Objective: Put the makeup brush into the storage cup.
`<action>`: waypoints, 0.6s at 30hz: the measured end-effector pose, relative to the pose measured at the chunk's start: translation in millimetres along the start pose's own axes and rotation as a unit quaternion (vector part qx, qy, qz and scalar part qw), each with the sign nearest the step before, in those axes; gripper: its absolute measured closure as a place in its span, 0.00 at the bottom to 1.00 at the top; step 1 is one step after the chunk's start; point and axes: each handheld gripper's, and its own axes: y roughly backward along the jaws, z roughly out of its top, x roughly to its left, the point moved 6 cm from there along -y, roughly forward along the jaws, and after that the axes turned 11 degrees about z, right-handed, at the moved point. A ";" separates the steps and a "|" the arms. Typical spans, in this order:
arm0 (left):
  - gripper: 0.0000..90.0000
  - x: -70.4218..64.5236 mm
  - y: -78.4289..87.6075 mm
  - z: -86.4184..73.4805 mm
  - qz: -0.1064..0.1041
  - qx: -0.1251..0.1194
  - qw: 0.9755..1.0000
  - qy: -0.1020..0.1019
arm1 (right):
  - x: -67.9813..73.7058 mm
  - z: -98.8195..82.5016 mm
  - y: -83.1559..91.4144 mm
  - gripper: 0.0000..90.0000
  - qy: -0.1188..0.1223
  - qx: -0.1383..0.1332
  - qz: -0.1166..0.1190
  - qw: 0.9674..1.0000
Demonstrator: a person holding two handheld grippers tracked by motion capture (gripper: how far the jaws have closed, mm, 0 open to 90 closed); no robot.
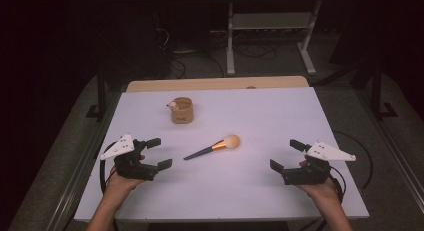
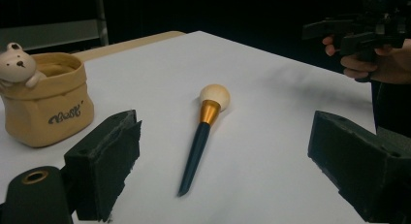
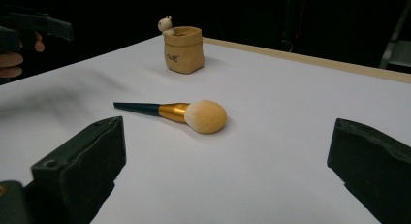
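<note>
A makeup brush [image 1: 212,146] with a dark handle, gold ferrule and round tan head lies flat mid-table; it also shows ahead of the jaws as the brush [image 2: 202,132] and the brush [image 3: 181,113]. A tan pouch-shaped holder [image 1: 182,110] with a small bear figure on its rim stands behind it, seen too as the holder [image 2: 48,105] and the holder [image 3: 183,49]. My left gripper [image 1: 157,152] rests open, left of the brush handle. My right gripper [image 1: 286,155] is open as well, to the right of the brush head. Nothing sits between either pair of jaws.
The white tabletop [image 1: 260,116] has a wooden strip [image 1: 215,83] along its far edge. Beyond it is a dark floor with cables and a white frame [image 1: 270,36]. The other hand's gripper [image 2: 358,32] appears far off in the left gripper view.
</note>
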 end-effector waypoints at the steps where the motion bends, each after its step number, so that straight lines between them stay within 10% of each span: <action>1: 0.12 0.0 0.0 0.0 0.000 0.000 1.000 0.000 | 0.0 -0.1 -0.2 0.00 0.001 0.000 0.000 1.000; 18: 0.12 3.4 -12.6 14.9 -0.009 -0.012 1.000 -0.007 | -0.3 1.4 3.0 0.00 0.003 -0.007 -0.008 1.000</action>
